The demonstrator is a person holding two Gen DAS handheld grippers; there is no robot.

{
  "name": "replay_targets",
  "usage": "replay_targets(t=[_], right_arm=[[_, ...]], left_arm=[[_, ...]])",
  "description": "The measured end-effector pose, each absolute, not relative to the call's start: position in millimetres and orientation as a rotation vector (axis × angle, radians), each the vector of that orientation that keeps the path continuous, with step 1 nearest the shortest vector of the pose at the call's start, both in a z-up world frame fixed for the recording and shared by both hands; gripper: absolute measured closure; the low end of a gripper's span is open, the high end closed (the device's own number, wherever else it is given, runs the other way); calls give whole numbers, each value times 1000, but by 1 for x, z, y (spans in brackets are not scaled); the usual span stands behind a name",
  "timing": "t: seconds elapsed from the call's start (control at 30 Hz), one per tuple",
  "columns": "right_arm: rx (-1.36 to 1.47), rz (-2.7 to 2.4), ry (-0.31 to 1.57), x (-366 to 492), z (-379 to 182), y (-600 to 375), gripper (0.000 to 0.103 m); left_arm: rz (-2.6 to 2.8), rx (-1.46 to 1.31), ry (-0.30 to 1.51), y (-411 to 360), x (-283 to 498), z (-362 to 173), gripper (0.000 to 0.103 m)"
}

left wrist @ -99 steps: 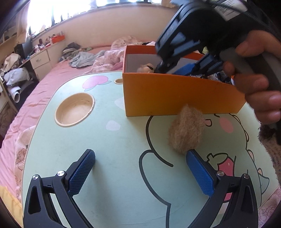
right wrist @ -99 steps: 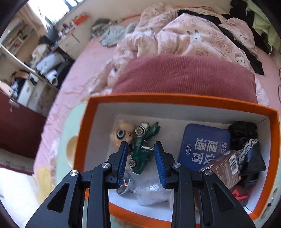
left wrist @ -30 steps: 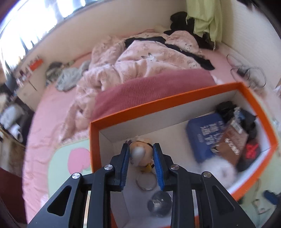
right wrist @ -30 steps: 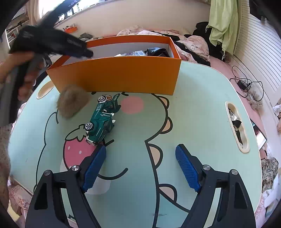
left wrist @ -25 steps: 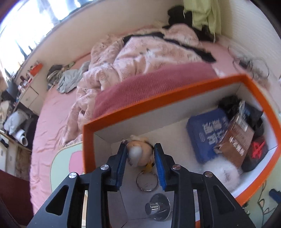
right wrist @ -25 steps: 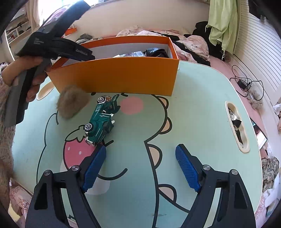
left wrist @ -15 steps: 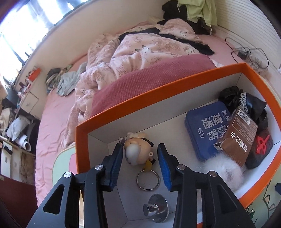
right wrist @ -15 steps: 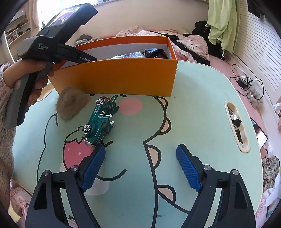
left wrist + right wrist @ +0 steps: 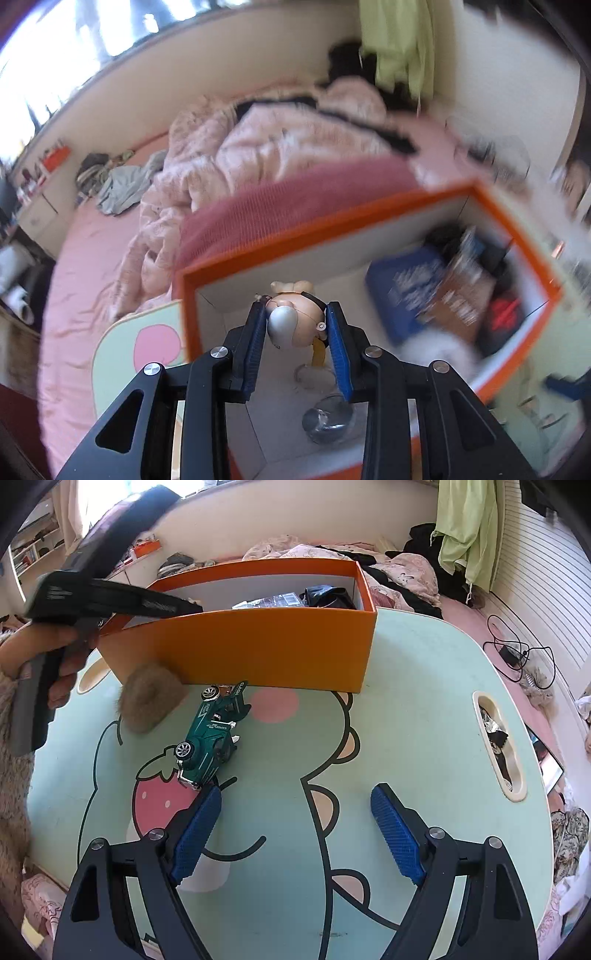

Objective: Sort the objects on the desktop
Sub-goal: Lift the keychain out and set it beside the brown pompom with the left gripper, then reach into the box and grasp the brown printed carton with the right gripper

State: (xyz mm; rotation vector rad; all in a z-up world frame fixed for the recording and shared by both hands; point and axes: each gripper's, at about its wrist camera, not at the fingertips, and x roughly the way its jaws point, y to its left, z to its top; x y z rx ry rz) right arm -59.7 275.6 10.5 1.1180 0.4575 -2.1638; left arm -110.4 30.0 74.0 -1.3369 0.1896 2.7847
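Note:
My left gripper (image 9: 297, 338) is shut on a small doll keychain (image 9: 295, 325) and holds it above the left end of the orange box (image 9: 332, 225). Its yellow strap and ring (image 9: 308, 373) hang below. The box also holds a blue tin (image 9: 404, 286), a brown packet (image 9: 454, 302), a white pompom (image 9: 432, 354) and a clear suction cup (image 9: 327, 419). My right gripper (image 9: 295, 830) is open and empty over the table. A green toy car (image 9: 210, 734) lies just beyond its left finger. A brown pompom (image 9: 149, 698) rests against the box front (image 9: 258, 646).
The pale green cartoon table (image 9: 406, 720) has a slot (image 9: 496, 746) at its right and a round recess (image 9: 90, 675) at the left. The left hand and gripper body (image 9: 88, 598) reach over the box's left end. A bed with pink bedding (image 9: 277, 147) lies behind.
My left gripper has closed on the doll keychain and lifted it from the box floor; the view is blurred with motion. The right gripper has stayed open and still.

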Motion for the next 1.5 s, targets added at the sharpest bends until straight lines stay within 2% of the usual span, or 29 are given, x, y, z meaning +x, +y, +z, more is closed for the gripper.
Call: replay_targets(t=[0.13,0.2,0.4,0.6,0.83,0.87,0.93,0.97,1.0,1.07,1.13,1.2,1.27,1.3,1.4,1.5], right_arm=[[1118,-2163,456,-60,11,276,20],[1118,-2163,456,-60,11,276,20],[1115,-2164,457,-60,12,276,20],[1111,-2168,469,-59,12,276,20],[1110,-2172,470,-59,12,278,20],[1110,-2172,470,-58,12,278,20],[1111,-2172,469,-59,12,278,20],[1111,-2171,462,-60,13,279,20],[1112,-2169,450,-60,13,280,20],[1118,-2158,398,-64,15,284,20],[1126,-2146,330,-71,20,288,20],[1105,-2129,257,-79,35,288,24],[1069,-2110,201,-87,55,282,27],[1051,-2104,182,-93,66,277,27],[1056,-2067,195,-117,90,246,27],[1122,-2002,378,-142,89,199,27]], left_arm=[[2708,-1176,-145,10,-77,112,71],[2665,-1128,-211,7,-54,119,71],[2642,-1194,-238,12,-3,78,72],[2654,-1208,-285,17,10,39,78],[2646,-1244,-257,25,16,18,78],[2646,-1244,-260,26,17,18,74],[2642,-1225,-284,25,20,18,57],[2649,-1212,-291,25,22,19,45],[2660,-1199,-289,25,24,20,40],[2670,-1186,-276,25,27,21,39],[2670,-1204,-275,25,28,19,32],[2692,-1208,-260,28,31,18,18],[2714,-1216,-244,31,34,17,9],[2738,-1229,-218,34,35,16,5],[2789,-1273,-108,43,35,12,5],[2797,-1287,-55,46,36,10,5]])
